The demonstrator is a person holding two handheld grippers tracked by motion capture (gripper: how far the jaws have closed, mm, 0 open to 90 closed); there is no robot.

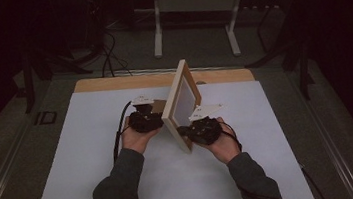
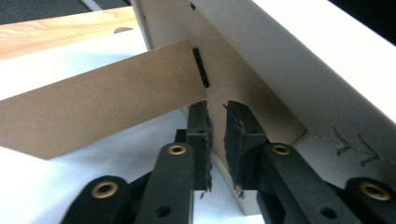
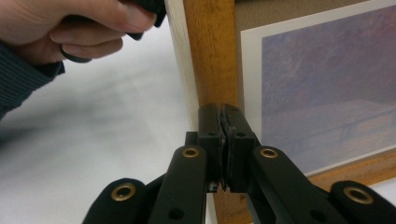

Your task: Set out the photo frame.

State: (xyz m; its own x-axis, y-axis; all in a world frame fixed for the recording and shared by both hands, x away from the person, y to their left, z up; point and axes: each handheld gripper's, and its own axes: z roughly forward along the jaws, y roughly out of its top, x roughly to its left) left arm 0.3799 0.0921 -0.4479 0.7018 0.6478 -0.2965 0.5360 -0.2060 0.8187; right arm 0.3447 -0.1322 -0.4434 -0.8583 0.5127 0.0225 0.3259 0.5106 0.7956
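Picture frame upright on white mat, cardboard stand behind

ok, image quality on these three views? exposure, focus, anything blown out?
High view: dim, the surround nearly black, only the white table sheet reads well. Left gripper view: brighter; picture frame edge washed out pale, the cardboard stand flap soft. Right gripper view: the person's left hand blurred, the print hazy, the jaws fairly sharp.
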